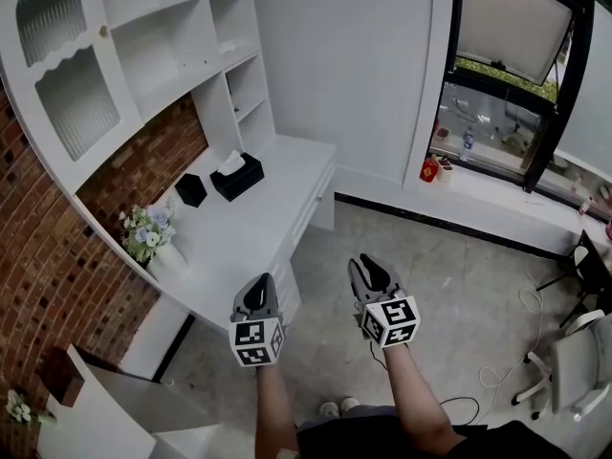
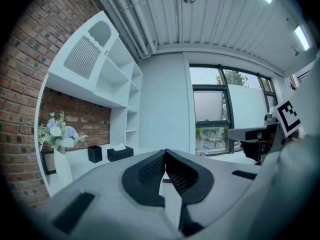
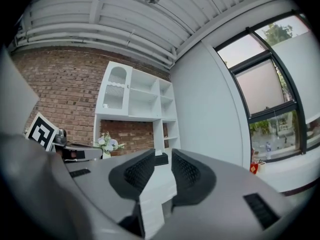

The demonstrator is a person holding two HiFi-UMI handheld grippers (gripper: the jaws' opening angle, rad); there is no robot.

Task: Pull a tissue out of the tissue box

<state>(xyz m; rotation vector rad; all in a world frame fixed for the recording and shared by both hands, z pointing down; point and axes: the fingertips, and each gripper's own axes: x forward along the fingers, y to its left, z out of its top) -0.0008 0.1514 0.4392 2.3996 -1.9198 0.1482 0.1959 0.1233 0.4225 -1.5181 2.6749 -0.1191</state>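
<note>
A black tissue box (image 1: pixel 237 177) with a white tissue sticking out of its top stands at the back of the white desk (image 1: pixel 271 220), below the shelves. In the left gripper view the tissue box (image 2: pixel 120 153) is far off at the left. The right gripper view shows the tissue box (image 3: pixel 161 159) partly hidden between the jaws. Both grippers are held over the floor, well short of the desk. My left gripper (image 1: pixel 258 292) (image 2: pixel 165 151) is shut, tips touching, with nothing in it. My right gripper (image 1: pixel 371 273) (image 3: pixel 163 154) is open and empty.
A small black box (image 1: pixel 190 189) stands left of the tissue box, and a white vase of flowers (image 1: pixel 148 237) sits nearer on the desk. White shelves (image 1: pixel 172 46) rise above. A window (image 1: pixel 507 84), a white chair (image 1: pixel 574 352) and a floor cable (image 1: pixel 507 352) are at the right.
</note>
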